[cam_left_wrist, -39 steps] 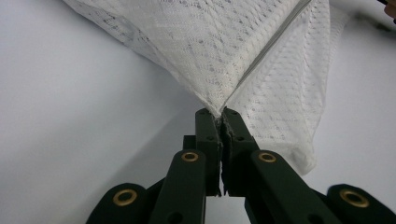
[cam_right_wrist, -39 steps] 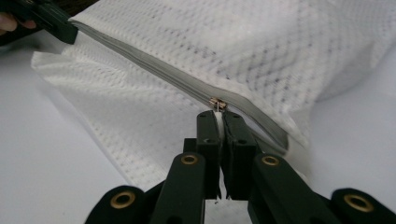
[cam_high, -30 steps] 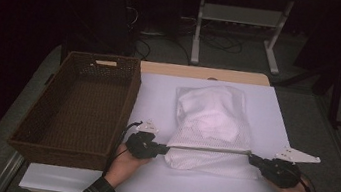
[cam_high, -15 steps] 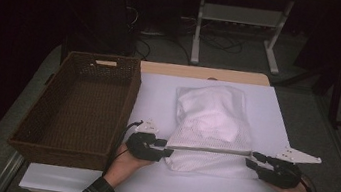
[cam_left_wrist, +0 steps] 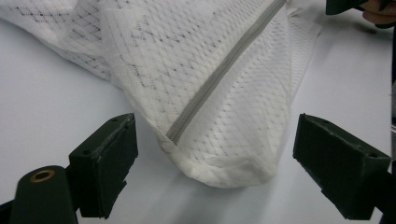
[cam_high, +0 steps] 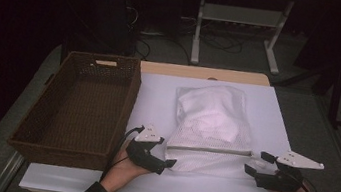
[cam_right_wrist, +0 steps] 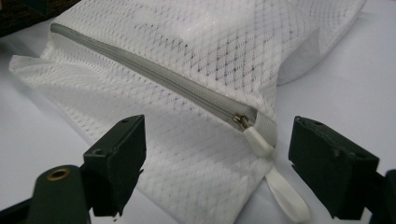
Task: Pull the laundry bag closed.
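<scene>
High view: white mesh laundry bag [cam_high: 209, 127] carries no legible writing.

Bare table [cam_high: 158, 94] between wicker basket [cam_high: 81, 103] and mesh bag [cam_high: 211, 132].

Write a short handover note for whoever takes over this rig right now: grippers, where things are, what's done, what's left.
Left gripper: open, jaws just opened, off the mesh laundry bag.
Right gripper: open, jaws just opened, beside the zipper pull.
Bag: flat on the white table, stuffed with white cloth, zipper shut, it seems.
Wicker basket: left of the bag, empty.
Left: probably moving the bag into the basket.
</scene>
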Demonstrator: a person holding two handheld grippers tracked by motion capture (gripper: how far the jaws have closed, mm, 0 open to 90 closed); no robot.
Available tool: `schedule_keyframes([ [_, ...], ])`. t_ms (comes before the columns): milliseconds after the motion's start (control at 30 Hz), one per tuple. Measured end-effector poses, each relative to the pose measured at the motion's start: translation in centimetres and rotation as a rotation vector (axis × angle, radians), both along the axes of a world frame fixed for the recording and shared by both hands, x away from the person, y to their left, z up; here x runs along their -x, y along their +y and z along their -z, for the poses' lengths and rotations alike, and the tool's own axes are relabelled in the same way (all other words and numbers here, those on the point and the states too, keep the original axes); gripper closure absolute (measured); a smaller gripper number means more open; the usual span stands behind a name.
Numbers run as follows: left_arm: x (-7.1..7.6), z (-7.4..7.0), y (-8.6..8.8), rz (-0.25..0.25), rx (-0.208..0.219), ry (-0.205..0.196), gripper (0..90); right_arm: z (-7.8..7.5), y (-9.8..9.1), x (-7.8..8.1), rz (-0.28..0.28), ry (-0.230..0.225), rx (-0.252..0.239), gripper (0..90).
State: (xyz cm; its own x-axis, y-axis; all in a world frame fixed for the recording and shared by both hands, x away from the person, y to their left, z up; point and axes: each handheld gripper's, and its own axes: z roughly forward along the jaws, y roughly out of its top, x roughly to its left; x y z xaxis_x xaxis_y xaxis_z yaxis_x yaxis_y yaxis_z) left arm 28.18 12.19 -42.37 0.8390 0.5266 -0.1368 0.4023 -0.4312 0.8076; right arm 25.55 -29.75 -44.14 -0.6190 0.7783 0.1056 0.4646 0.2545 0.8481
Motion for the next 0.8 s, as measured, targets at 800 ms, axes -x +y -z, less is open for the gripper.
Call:
schedule_keyframes([
  [800,3.2,0.8,1.4,0.001,-0.04,-0.017,13.5,0.6,-1.3,2.3,0.018,0.028,0.02,17.7],
])
